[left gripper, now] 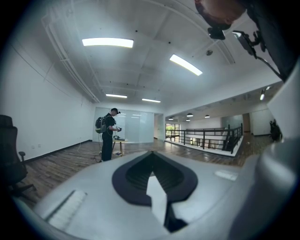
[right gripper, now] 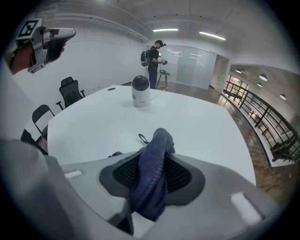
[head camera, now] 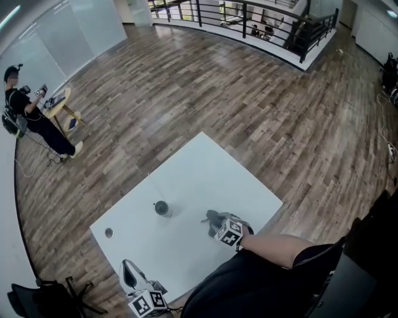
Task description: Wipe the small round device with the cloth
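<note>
R hand-held gripper [head camera: 219,223] [right gripper: 152,159] is clenched on the dark blue cloth [right gripper: 151,180]. Its black ribbed pads [right gripper: 179,176] press the cloth from both sides. A bunched fold sticks out past the tips w/ a small loop tag [right gripper: 142,138] at its edge, and the rest hangs down btwn the jaws. In the head view the cloth [head camera: 213,217] sits low at the white desk [head camera: 205,171], near the edge closest to the wearer. Can't tell if it touches the top. A bare forearm [head camera: 273,247] runs back from the gripper.

The small round device [head camera: 161,208] [right gripper: 140,91] stands upright about mid-desk, straight ahead of the R gripper & well apart from the cloth. It has a white cylinder body w/ a dark domed top. Any print on it is too small to read.

L hand-held gripper [head camera: 129,268] [left gripper: 152,154] is raised over the desk corner by the wearer's left, aimed out at the room. Its jaws are closed together w/ nothing btwn them.

R marker cube [head camera: 230,233] & L marker cube [head camera: 148,303] carry b/w square code patterns.

A small dark disc [head camera: 109,233] lies on the desk near the corner at the head view's left.

Bkgd: a person [head camera: 28,115] w/ a backpack stands on the wood floor [head camera: 186,81] by a small wooden table [head camera: 62,105]. There's a black railing [head camera: 249,15] further back, and office chairs [right gripper: 70,91] beyond the desk's edge.
</note>
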### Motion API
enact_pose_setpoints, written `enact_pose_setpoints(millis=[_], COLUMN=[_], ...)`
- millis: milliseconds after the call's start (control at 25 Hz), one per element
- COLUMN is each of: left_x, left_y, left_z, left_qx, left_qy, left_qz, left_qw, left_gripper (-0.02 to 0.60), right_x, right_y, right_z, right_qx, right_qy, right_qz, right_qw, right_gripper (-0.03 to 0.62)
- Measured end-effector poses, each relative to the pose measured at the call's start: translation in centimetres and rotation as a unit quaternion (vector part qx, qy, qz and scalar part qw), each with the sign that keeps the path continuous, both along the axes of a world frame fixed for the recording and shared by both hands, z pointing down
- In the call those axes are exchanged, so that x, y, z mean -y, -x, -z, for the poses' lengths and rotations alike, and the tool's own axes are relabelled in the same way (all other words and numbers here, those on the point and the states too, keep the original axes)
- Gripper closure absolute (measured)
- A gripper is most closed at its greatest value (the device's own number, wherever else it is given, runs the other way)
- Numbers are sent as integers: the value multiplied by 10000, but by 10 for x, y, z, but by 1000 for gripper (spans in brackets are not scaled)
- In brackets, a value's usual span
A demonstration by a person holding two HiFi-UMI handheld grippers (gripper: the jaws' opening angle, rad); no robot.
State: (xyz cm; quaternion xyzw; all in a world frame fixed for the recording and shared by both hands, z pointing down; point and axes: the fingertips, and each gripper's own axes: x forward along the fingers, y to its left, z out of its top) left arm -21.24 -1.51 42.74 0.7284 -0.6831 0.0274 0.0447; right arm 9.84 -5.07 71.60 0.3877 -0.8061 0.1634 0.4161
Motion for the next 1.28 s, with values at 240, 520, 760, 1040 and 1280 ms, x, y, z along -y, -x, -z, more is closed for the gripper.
enact_pose_setpoints(millis=[240,520,760,1040,1280], left_x=[15,8,9,15,15], left_y=[-10,-31,-30,-35,-28], left_z=[-4,-1,-6,-13,-13], left_qx=[26,49,78,73,127], left_qy=[-41,27,107,267,287], left_qz=[-86,4,62,102,175], left_qw=[10000,10000,9999,9996,9994], left_gripper=[575,575,575,575,575], right_x=[24,41,66,89,104], right_y=[-10,-19,-3,30,58], right_z=[24,62,94,145,163], right_qx=[165,460,774,1104,1277], right_qy=[-287,-559,-921,-1303,-1416], right_qz=[-221,-262,-247,-3,207], right_qw=[9992,9970,9924,9853,9814], right_gripper=[453,453,453,453,454])
